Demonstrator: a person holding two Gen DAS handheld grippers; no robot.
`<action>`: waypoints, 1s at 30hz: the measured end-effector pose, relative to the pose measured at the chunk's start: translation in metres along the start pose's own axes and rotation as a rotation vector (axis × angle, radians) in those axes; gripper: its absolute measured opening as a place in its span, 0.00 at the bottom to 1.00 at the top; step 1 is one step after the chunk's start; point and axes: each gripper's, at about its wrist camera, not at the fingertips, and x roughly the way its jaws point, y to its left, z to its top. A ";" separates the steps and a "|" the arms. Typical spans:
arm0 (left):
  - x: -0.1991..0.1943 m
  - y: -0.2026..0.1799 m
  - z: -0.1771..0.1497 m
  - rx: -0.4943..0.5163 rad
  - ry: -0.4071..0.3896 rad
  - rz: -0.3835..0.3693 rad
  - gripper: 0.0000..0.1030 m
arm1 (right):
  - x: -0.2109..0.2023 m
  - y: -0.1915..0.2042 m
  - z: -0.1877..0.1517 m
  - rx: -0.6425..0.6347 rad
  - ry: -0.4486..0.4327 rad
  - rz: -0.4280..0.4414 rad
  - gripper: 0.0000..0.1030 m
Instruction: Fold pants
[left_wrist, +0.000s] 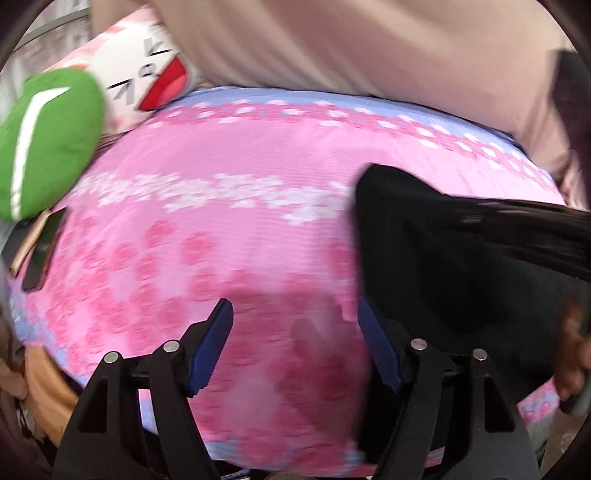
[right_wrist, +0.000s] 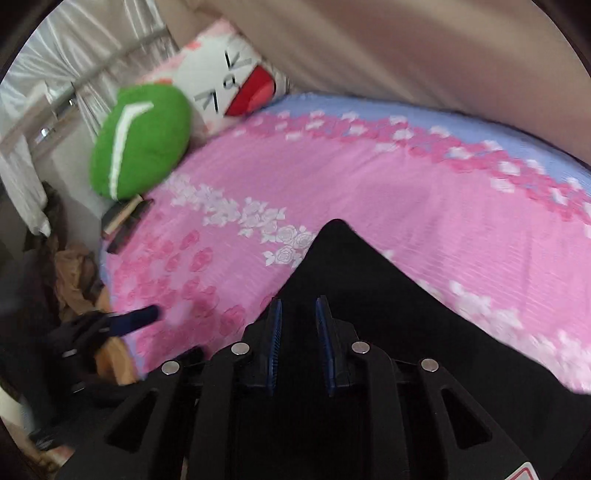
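Pink rose-print bedding (right_wrist: 332, 177) with a pale blue border covers the bed. At its far left corner lie a green cushion (right_wrist: 140, 140) with a white stripe and a white pillow (right_wrist: 236, 85) printed with a red mouth and black marks I cannot read. Dark flat objects (right_wrist: 127, 221) sit at the left edge below the cushion. Black pants (right_wrist: 369, 280) lie toward the near right edge. The right gripper (right_wrist: 298, 317) has its jaws narrowly apart with pants fabric between them; whether they pinch it is unclear. The left gripper (left_wrist: 295, 332) hangs wide open over bare bedding, beside the pants.
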 end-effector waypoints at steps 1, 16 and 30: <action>0.000 0.008 -0.001 -0.010 0.001 0.021 0.66 | 0.022 0.000 0.006 -0.003 0.030 -0.040 0.17; -0.015 -0.032 -0.009 0.098 -0.018 -0.084 0.70 | -0.117 -0.058 -0.102 0.293 -0.200 -0.311 0.19; -0.003 -0.075 -0.019 0.167 0.044 -0.068 0.73 | -0.185 -0.096 -0.198 0.475 -0.289 -0.264 0.13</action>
